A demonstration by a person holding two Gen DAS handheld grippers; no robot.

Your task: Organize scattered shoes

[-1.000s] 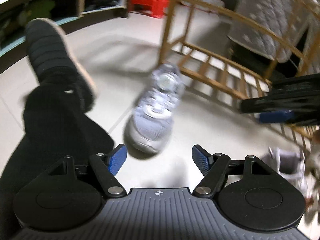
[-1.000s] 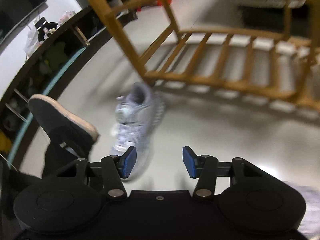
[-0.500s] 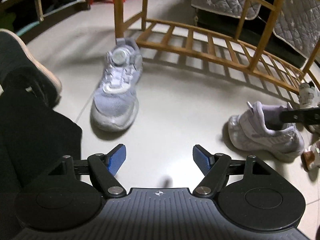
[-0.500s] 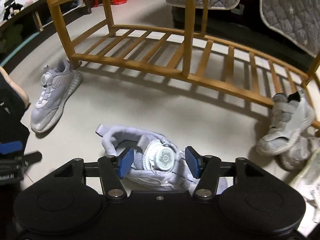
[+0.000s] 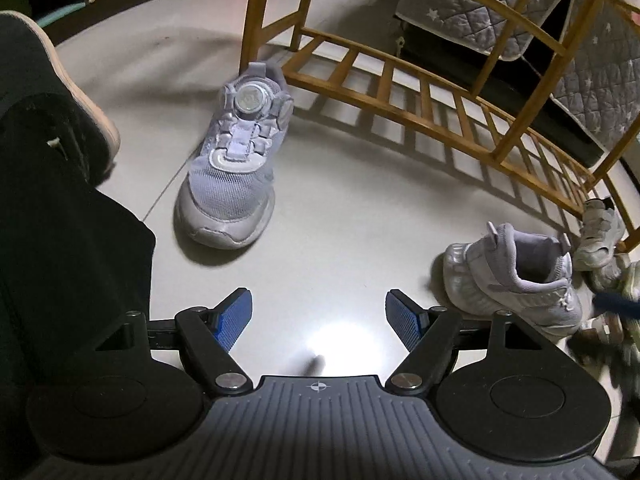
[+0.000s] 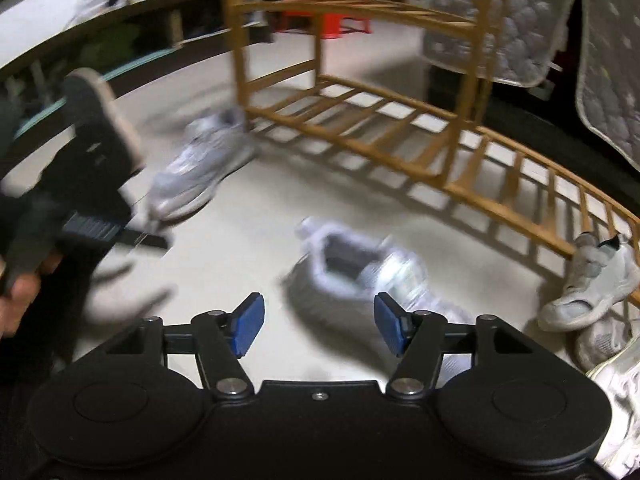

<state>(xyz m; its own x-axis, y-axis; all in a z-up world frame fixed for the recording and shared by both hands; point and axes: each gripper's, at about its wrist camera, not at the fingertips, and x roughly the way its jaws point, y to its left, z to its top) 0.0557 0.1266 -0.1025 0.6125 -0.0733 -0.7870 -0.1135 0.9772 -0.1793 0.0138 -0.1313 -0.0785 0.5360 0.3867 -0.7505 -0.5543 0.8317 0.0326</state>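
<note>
Blur smears the right view, so the near sneaker [image 6: 360, 276] is fuzzy, lying past the right gripper [image 6: 318, 326], jaws opening, nothing between. Left gripper [image 5: 319, 320] gapes over bare floor [image 5: 344, 200]; dial sneaker [image 5: 236, 160] touches the rack [image 5: 400, 92].

A home: tiled floor [image 5: 340, 208]; wooden rack [image 5: 420, 92] draped with quilted bedding [image 5: 472, 4]; scattered sneakers [image 5: 236, 168]; red plastic stool [image 6: 324, 0]

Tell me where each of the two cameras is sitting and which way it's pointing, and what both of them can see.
Left wrist: on the left gripper, angled down at the floor; jaws open and empty, the person's dark trouser leg and shoe at left.
Right wrist: on the right gripper, angled down, blurred; jaws opening, nothing between them, the person's hand at left.
Shared: the grey dial sneaker, its mate, the wooden rack.
</note>
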